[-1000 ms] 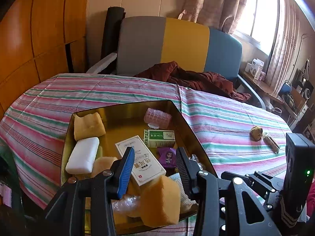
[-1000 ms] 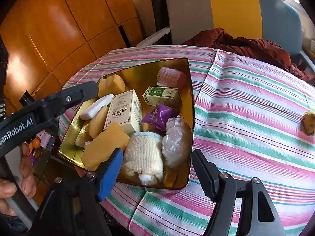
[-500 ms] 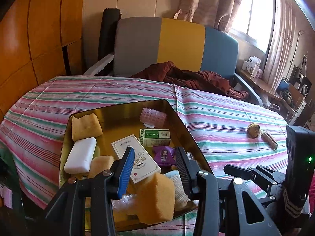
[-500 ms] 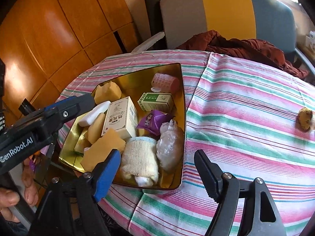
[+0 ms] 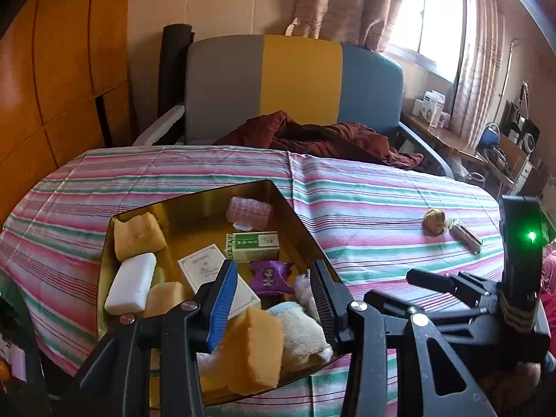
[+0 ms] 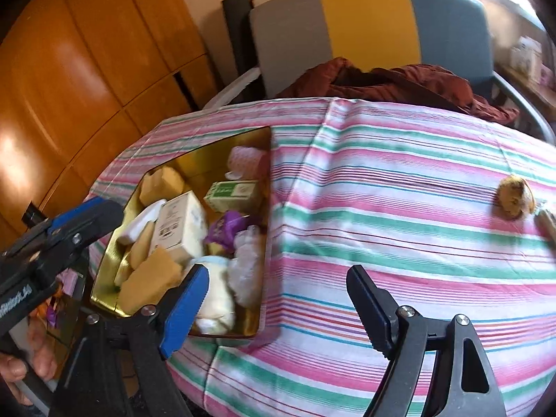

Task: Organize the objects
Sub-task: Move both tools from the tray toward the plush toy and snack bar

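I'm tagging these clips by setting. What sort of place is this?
Probably a home living room: a striped tablecloth on a table, a three-coloured armchair with clothing, and a curtained window.

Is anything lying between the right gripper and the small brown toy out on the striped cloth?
Nothing visible. Only bare striped tablecloth lies between the open right gripper and the brown toy. The gold tray sits off to the gripper's left, outside that path.

Gold tray (image 5: 104, 260) crammed with sponges (image 5: 139, 234)
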The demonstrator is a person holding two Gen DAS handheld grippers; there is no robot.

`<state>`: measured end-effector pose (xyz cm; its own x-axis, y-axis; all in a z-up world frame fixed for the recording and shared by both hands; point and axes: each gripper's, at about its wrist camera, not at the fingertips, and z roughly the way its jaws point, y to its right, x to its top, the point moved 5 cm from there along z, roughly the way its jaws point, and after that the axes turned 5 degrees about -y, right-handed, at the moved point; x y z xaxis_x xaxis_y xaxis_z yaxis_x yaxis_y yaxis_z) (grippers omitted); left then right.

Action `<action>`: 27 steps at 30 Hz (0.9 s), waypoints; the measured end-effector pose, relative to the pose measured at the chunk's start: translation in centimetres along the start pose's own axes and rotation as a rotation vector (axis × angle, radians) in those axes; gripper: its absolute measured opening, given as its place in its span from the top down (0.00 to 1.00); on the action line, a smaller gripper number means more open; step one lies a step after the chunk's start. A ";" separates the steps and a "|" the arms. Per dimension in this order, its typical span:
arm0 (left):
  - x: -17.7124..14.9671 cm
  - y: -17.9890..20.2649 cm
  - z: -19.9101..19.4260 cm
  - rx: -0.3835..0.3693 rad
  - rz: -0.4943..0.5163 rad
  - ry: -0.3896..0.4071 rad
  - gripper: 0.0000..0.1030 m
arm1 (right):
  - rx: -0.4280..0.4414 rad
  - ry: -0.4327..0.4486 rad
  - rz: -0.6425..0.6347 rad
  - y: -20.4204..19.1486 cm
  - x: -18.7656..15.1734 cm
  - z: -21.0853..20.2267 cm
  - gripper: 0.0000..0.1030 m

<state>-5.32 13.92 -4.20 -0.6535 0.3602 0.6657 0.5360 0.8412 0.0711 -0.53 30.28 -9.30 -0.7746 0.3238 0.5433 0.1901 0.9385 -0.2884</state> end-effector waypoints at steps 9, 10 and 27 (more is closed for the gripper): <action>0.1 2.4 0.3 -0.026 0.065 -0.013 0.57 | -0.048 0.007 0.067 3.6 0.2 -0.8 0.19; 0.1 2.8 0.3 -0.031 0.074 -0.015 0.57 | -0.054 0.007 0.075 4.1 0.2 -0.9 0.19; 0.8 9.3 2.1 -0.123 0.218 -0.052 0.57 | -0.253 -0.038 0.197 16.2 -0.2 -4.1 0.17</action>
<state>-1.99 22.83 -4.54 -0.5399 0.5506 0.6367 0.7264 0.6870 0.0218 5.23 45.89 -10.83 -0.7291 0.5024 0.4648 0.4789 0.8596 -0.1779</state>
